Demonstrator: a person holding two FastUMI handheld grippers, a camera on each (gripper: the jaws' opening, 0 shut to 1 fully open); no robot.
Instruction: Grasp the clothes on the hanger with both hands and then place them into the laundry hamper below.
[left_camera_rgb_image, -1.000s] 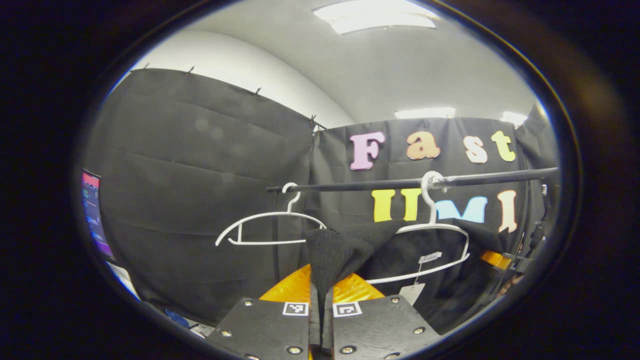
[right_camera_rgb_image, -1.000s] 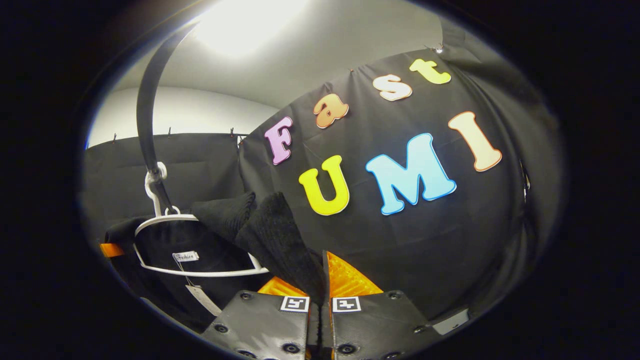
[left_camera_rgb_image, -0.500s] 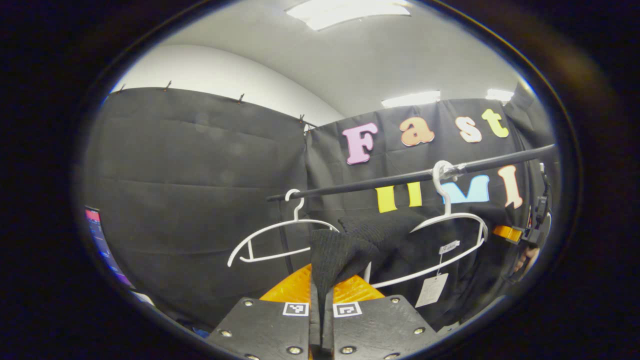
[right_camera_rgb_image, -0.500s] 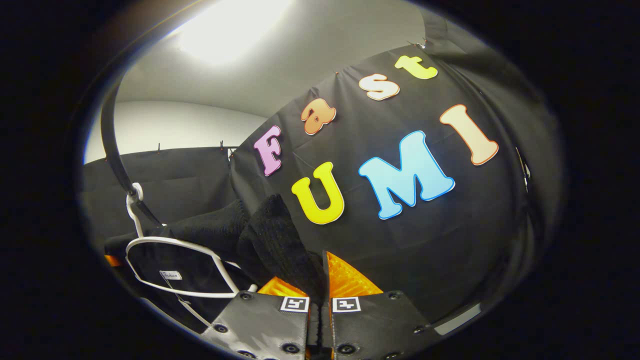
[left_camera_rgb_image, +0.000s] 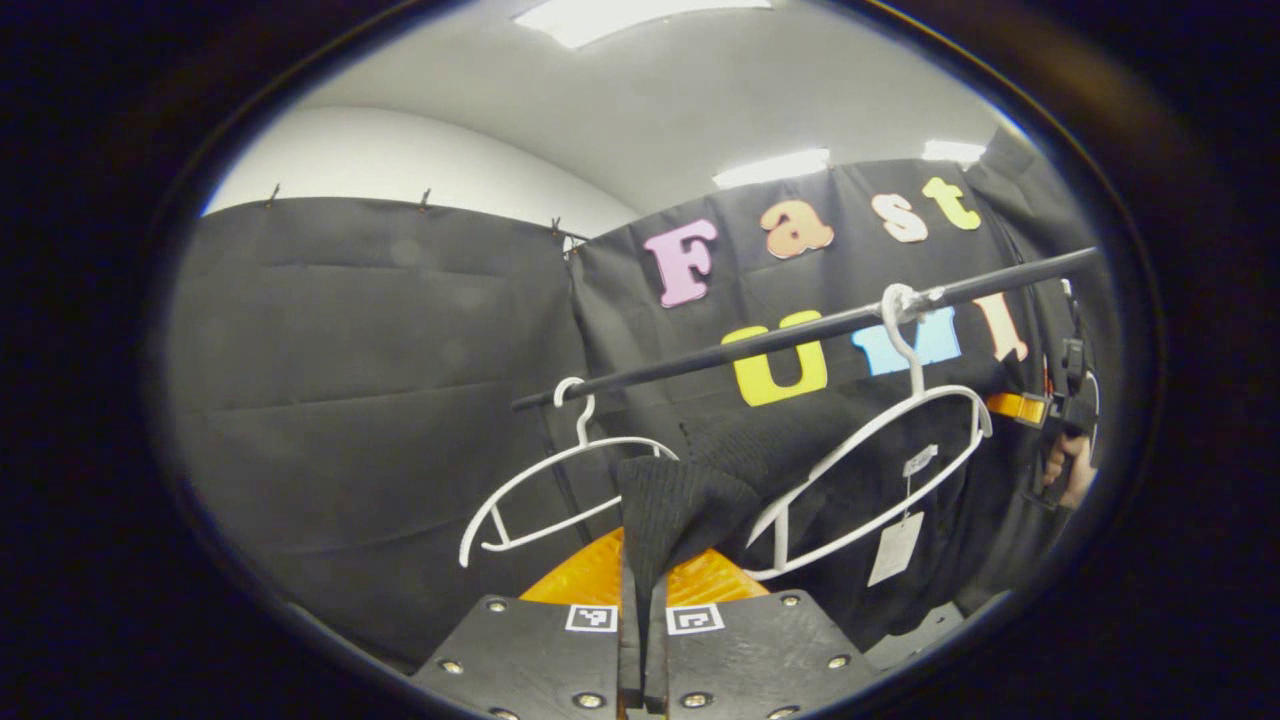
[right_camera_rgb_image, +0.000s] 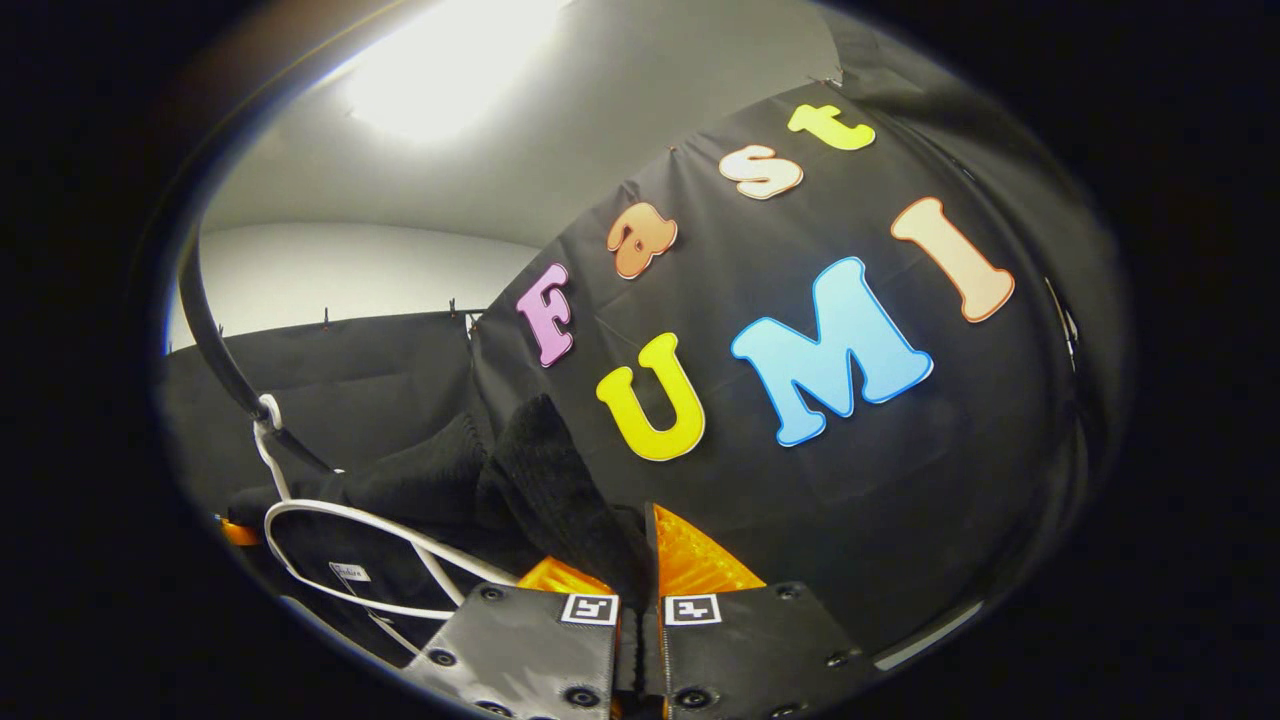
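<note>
A black knit garment (left_camera_rgb_image: 800, 450) hangs partly off a tilted white hanger (left_camera_rgb_image: 880, 470) on the black rail (left_camera_rgb_image: 800, 335). My left gripper (left_camera_rgb_image: 641, 590) is shut on one shoulder of the garment, whose cloth bunches up between the fingers. My right gripper (right_camera_rgb_image: 640, 590) is shut on the other shoulder of the black garment (right_camera_rgb_image: 540, 490), beside the white hanger (right_camera_rgb_image: 350, 540). Far right in the left gripper view I see the right gripper (left_camera_rgb_image: 1050, 415) and the hand holding it. A paper tag (left_camera_rgb_image: 893, 548) dangles from the garment. The hamper is hidden.
A second, bare white hanger (left_camera_rgb_image: 555, 480) hangs on the rail to the left in the left gripper view. The black rail (right_camera_rgb_image: 215, 340) curves along the left edge of the right gripper view. Black cloth walls stand close behind and around.
The hanger has tilted further, its right end rising, and the garment has slid further off it. Both grippers have moved lower with the cloth still held.
</note>
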